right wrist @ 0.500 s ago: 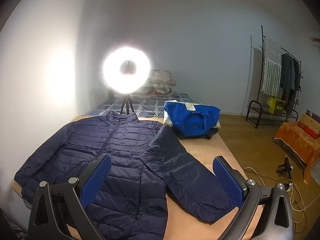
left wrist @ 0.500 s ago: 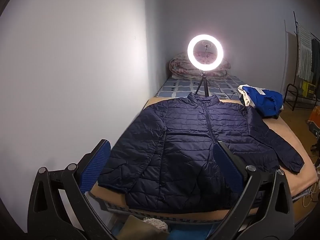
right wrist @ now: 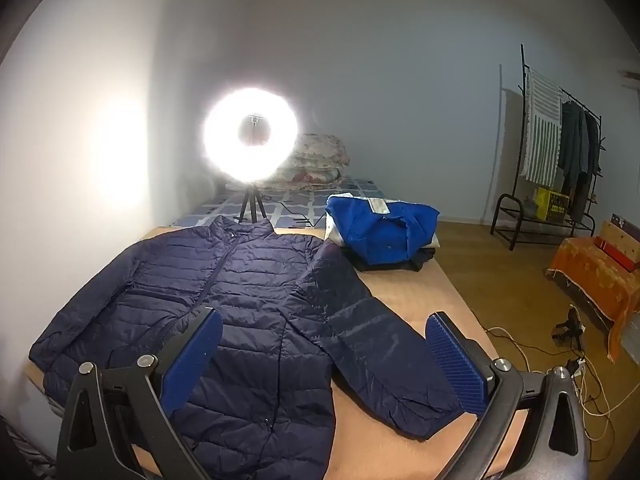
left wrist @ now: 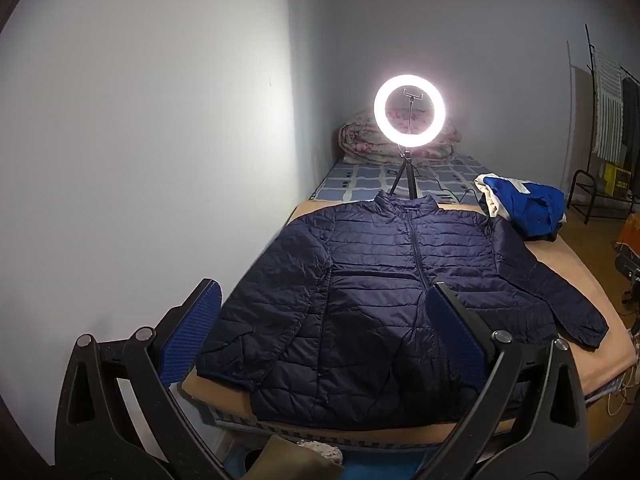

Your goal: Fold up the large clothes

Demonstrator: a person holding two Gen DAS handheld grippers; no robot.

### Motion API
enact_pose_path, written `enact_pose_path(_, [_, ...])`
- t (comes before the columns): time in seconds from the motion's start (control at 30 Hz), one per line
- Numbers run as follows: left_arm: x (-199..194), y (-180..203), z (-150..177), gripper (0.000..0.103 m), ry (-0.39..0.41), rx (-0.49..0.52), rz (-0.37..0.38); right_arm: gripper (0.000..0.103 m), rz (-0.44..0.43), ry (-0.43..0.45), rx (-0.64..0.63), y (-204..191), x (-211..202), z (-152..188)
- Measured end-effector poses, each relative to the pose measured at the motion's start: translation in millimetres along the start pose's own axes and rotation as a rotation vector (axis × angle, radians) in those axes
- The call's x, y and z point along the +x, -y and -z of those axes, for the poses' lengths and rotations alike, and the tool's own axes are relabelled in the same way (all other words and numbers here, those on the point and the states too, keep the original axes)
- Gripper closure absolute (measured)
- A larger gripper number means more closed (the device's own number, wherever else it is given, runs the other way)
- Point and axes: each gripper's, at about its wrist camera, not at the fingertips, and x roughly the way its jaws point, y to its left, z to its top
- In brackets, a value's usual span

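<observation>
A dark navy quilted jacket (left wrist: 372, 292) lies flat and zipped on the tan bed surface (left wrist: 580, 276), collar away from me, both sleeves spread out. It also shows in the right wrist view (right wrist: 240, 312), its right sleeve (right wrist: 384, 352) angled toward the bed's near right edge. My left gripper (left wrist: 320, 332) is open and empty, held above the jacket's hem at the bed's foot. My right gripper (right wrist: 324, 360) is open and empty, above the jacket's lower right side and sleeve.
A lit ring light (left wrist: 409, 110) on a tripod stands behind the collar. A pile of blue and white clothes (right wrist: 380, 228) sits at the far right of the bed. A folded quilt (left wrist: 360, 140) lies at the head. A wall (left wrist: 140, 160) runs along the left. A clothes rack (right wrist: 556, 152) and floor cables (right wrist: 592, 392) are on the right.
Both views have shifted only slightly; the jacket has not moved and both grippers stay open.
</observation>
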Motion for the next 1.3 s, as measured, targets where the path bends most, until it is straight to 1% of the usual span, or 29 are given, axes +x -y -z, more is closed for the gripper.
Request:
enact_pose_path(0.17, [-5.4, 1.7, -1.1, 0.0, 0.013, 0.004, -0.005, 0.0, -0.001, -0.006, 0.001, 1.2, 1.9, 0.6])
enact_pose_path(1.3, [-5.8, 0.8, -1.1, 0.0, 0.023, 0.006, -0.01, 0.0, -0.01, -0.009, 0.001, -1.2, 3.4, -0.1])
